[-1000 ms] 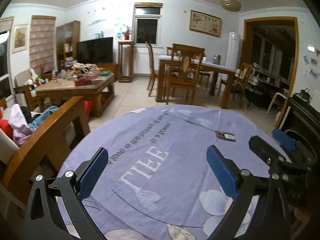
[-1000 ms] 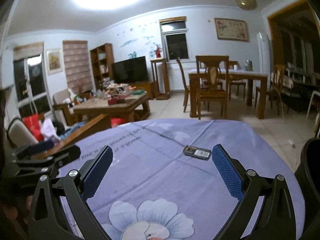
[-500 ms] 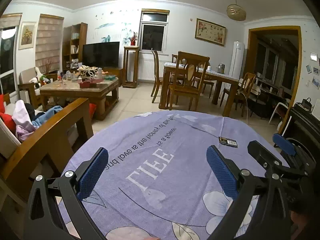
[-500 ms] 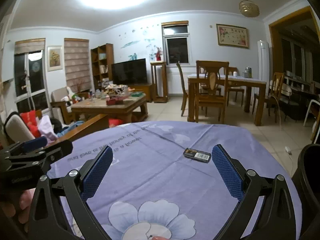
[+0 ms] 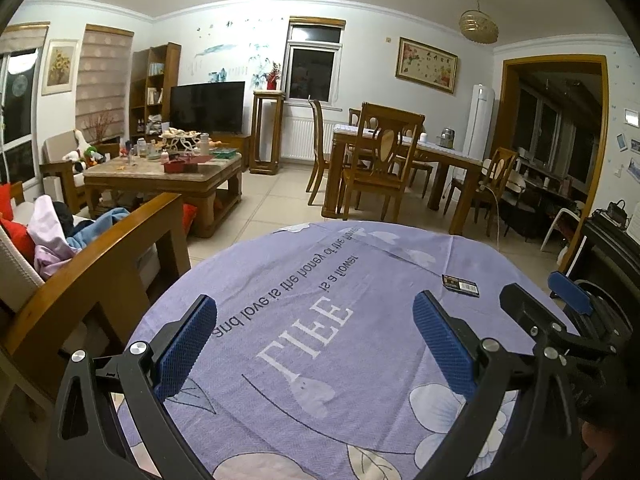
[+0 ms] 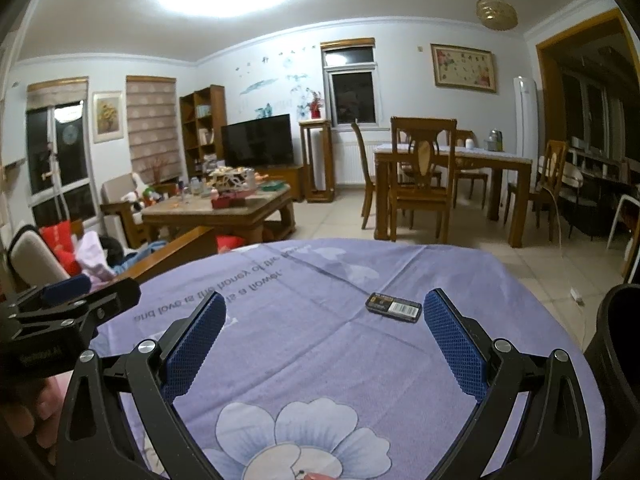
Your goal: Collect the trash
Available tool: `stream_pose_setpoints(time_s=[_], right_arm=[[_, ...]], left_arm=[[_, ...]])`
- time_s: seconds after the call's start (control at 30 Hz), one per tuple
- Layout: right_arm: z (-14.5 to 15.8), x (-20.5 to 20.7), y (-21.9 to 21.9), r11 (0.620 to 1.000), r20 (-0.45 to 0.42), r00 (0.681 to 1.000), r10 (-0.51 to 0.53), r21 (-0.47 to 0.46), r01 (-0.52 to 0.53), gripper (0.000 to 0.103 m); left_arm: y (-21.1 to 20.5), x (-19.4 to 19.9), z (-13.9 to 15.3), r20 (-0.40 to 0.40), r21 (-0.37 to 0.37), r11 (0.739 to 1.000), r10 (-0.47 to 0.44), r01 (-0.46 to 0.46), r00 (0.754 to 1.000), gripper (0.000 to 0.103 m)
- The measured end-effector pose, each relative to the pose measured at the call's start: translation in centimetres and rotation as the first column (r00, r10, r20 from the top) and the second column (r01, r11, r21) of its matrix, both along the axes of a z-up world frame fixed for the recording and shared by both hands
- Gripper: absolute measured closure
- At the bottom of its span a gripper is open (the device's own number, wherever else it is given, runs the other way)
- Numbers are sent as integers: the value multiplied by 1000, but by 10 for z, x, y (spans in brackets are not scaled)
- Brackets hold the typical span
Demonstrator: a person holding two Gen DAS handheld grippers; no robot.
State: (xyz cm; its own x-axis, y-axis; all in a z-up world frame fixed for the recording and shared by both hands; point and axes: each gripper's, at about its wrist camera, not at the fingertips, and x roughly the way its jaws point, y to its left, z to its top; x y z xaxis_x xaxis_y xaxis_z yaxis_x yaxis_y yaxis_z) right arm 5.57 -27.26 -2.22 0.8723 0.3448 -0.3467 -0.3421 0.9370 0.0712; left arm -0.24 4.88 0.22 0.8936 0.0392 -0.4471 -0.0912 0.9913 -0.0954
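A small flat dark packet with a barcode [image 6: 393,307] lies on the round table with a purple flowered cloth [image 6: 320,340]; it also shows in the left wrist view [image 5: 460,285] at the far right of the cloth [image 5: 320,340]. My right gripper [image 6: 325,336] is open and empty, above the cloth, with the packet just ahead of its right finger. My left gripper [image 5: 314,340] is open and empty, over the printed lettering, well left of the packet. Each gripper shows at the edge of the other's view.
A dark round bin rim [image 6: 618,344] stands at the table's right edge. A wooden sofa arm with clothes [image 5: 100,264] is close on the left. Beyond are a cluttered coffee table [image 5: 164,172] and a dining table with chairs [image 5: 400,160].
Both views have tilted upward a little, showing more ceiling. The packet has not moved and both grippers stay open.
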Motion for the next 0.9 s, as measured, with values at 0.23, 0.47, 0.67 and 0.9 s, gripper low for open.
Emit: stream_pose_setpoints(time_s=[0.23, 0.47, 0.67, 0.9], right_arm=[[1, 0, 0, 1000, 1, 1000, 0, -1, 0, 5], [1, 0, -1, 1000, -2, 1000, -2, 1, 2, 5], [1, 1, -2, 1000, -3, 1000, -3, 0, 3, 5], [1, 0, -2, 1000, -3, 1000, -3, 1, 3, 5]], left_arm=[[2, 1, -4, -12, -14, 1000, 4, -4, 1000, 5], [3, 1, -5, -12, -14, 1000, 5, -5, 1000, 5], [3, -3, -4, -15, -9, 1000, 19, -19, 1000, 5], [2, -9, -3, -23, -2, 999, 42, -42, 999, 5]])
